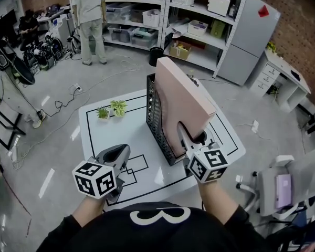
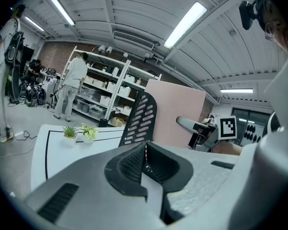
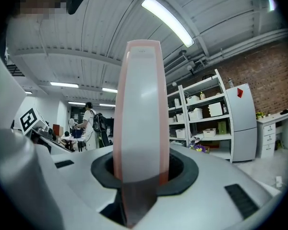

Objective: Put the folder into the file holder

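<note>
1. Fingers (image 3: 216,190) of the right gripper (image 3: 141,178) are closed on the near edge of the pink folder (image 3: 141,104), which fills the gap between the pads.
2. On the left gripper (image 2: 144,164) the fingers are pressed together and hold nothing. It hangs over the near left part of the desk (image 1: 94,135), apart from the work.
3. In the head view the folder (image 1: 184,96) stands on its edge. Its lower part seems to be already inside the black mesh file holder (image 1: 157,119), and the upper part rises high above it and leans toward the right edge of the desk.
4. That holder stands near the middle of the desk, and two small plants (image 1: 111,109) are by the far left corner.
5. My judgement is that the insertion is not finished, because the folder is not yet upright or fully down.
6. Several things could go wrong from here:
   - If the right gripper (image 1: 193,140) lets go now, the lean could tip the folder over the right wall.
   - Nothing steadies the holder, so a push from the folder could slide or tip it.
   - A lower corner could catch on the mesh and jam.
</note>
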The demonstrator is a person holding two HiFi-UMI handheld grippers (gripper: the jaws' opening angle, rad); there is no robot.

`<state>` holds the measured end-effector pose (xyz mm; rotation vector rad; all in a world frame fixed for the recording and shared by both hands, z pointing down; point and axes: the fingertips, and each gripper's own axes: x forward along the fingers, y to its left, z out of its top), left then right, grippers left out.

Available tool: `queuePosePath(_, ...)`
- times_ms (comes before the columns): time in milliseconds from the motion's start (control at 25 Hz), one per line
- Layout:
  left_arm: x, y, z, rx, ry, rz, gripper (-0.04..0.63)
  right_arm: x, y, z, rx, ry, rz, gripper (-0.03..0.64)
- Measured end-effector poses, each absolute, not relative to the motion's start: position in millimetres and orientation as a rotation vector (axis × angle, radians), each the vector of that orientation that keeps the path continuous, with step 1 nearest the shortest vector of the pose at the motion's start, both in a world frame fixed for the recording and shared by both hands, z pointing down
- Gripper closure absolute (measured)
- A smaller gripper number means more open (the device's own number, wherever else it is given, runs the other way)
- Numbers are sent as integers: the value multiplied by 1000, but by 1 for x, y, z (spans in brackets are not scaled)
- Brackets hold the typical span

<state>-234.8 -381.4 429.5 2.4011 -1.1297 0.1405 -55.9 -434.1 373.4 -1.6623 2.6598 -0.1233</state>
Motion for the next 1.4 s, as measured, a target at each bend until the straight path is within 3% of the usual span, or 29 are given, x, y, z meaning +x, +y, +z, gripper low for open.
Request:
queuePosePath(680,-229,-384,442,2382,-1119,174,581,-59,-430,426,-1697,2843,-180,471)
queuePosePath(840,-220,-376,445,2380,-1115,191,583,-59,-427,430,-1698,2889,-176,451)
queuePosePath(1040,-206,-359,440,2380,-1131,193,581,-48,-409,429,-1667,2911,-183,356)
queuePosePath(1400,-169,-316,409,2384,-1166,150,582,-15,-352,397,-1491,2978,-282,362)
